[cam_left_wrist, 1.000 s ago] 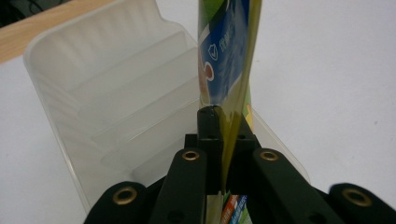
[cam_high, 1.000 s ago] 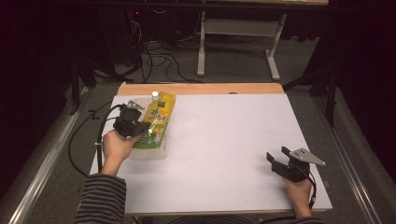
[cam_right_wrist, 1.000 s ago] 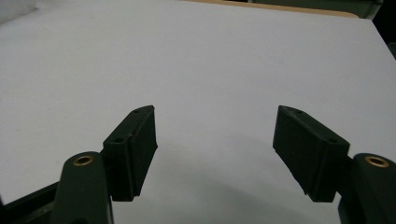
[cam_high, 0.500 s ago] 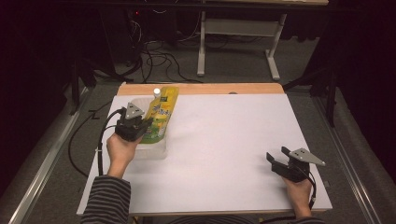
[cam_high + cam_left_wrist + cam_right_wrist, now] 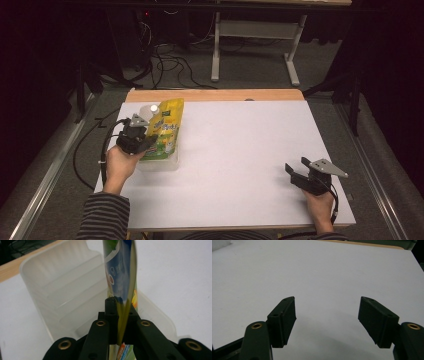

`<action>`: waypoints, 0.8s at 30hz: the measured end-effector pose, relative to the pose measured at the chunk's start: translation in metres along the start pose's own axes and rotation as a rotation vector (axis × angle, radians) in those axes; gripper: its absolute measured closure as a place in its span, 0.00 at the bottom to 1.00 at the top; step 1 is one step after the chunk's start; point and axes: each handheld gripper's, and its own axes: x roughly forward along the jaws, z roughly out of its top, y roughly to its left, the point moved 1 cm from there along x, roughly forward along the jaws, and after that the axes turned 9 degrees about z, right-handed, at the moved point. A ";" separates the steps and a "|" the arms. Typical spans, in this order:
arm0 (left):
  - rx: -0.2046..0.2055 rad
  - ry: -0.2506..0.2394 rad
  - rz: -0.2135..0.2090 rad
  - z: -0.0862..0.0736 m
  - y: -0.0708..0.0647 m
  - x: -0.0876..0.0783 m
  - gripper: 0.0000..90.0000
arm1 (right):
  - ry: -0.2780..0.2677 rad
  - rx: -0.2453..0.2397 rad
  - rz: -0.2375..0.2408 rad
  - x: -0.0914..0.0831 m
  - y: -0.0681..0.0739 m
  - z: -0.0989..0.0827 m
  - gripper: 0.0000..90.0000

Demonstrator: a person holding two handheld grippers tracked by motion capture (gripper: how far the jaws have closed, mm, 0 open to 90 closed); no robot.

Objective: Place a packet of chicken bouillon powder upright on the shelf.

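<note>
Gripping the lower edge of a yellow-and-green printed plastic pouch [image 5: 165,129], the left claw [image 5: 119,315] has its jaws clenched on the thin film, though they have just eased open a touch. The pouch stands tilted in a clear, ribbed plastic container [image 5: 161,161] at the left side of the white table [image 5: 240,150]. Well apart near the right front corner, the right claw [image 5: 299,172] rests with jaws spread wide and nothing between them.
</note>
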 end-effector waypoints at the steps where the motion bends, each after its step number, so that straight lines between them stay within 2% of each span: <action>1: -0.001 0.004 -0.001 -0.001 0.001 0.000 0.95 | 0.001 0.001 0.001 0.000 0.000 0.000 0.34; 4: -0.001 0.012 -0.014 -0.002 0.003 -0.001 0.97 | 0.003 -0.001 0.000 0.000 0.000 0.000 0.34; 8: 0.018 -0.009 0.001 -0.002 -0.002 -0.002 0.98 | 0.004 0.000 0.000 0.000 0.000 0.000 0.34; 14: 0.024 -0.077 0.023 -0.005 -0.006 -0.002 0.98 | 0.004 -0.005 -0.002 0.000 0.000 0.000 0.34; 17: 0.048 -0.119 0.053 -0.004 -0.010 -0.002 0.99 | 0.003 -0.009 -0.003 0.000 0.000 0.000 0.34; 21: 0.046 -0.166 0.077 -0.001 -0.013 0.003 0.98 | 0.000 -0.002 -0.003 0.000 0.000 0.000 0.34; 24: 0.056 -0.187 0.071 -0.001 -0.017 0.003 0.98 | 0.000 -0.002 -0.001 0.000 0.000 0.000 0.34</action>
